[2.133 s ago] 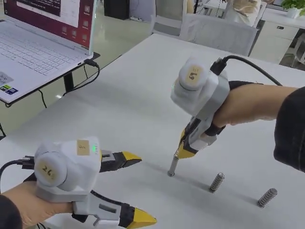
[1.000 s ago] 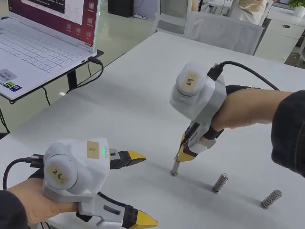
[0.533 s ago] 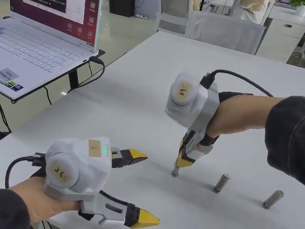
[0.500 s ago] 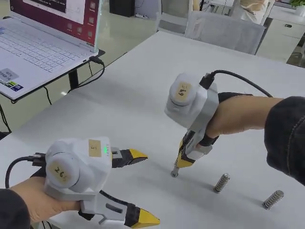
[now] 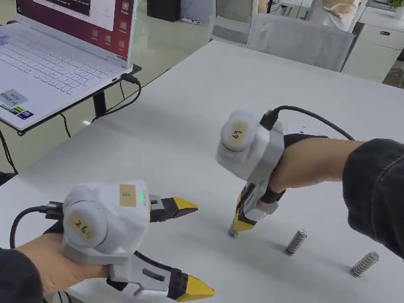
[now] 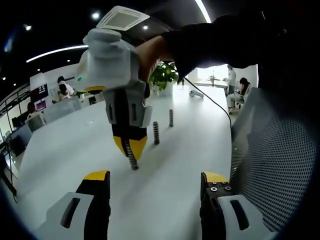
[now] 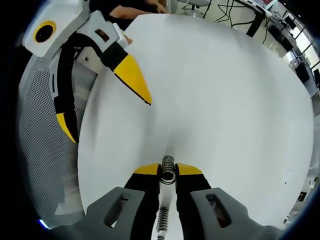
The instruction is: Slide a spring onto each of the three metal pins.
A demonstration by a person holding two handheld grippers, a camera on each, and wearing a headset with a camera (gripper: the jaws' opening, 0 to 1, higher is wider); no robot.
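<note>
On table (image 5: 189, 113) | right hand-held gripper (image 5: 240, 226) clamped on spring (image 7: 168, 169) | left hand-held gripper (image 5: 203, 249) jaws apart

A round tag (image 5: 82, 226) on the left gripper (image 5: 197, 247) reads 26; another on the right gripper (image 5: 240, 227) seems 5.

Right claw (image 6: 130, 149): clamped a spring (image 6: 132, 160) that stood on the table (image 6: 65, 150).
Second spring (image 6: 155, 133), third spring (image 6: 171, 118): stood upright behind it.
Left claw (image 6: 156, 177): jaws were apart.
</note>
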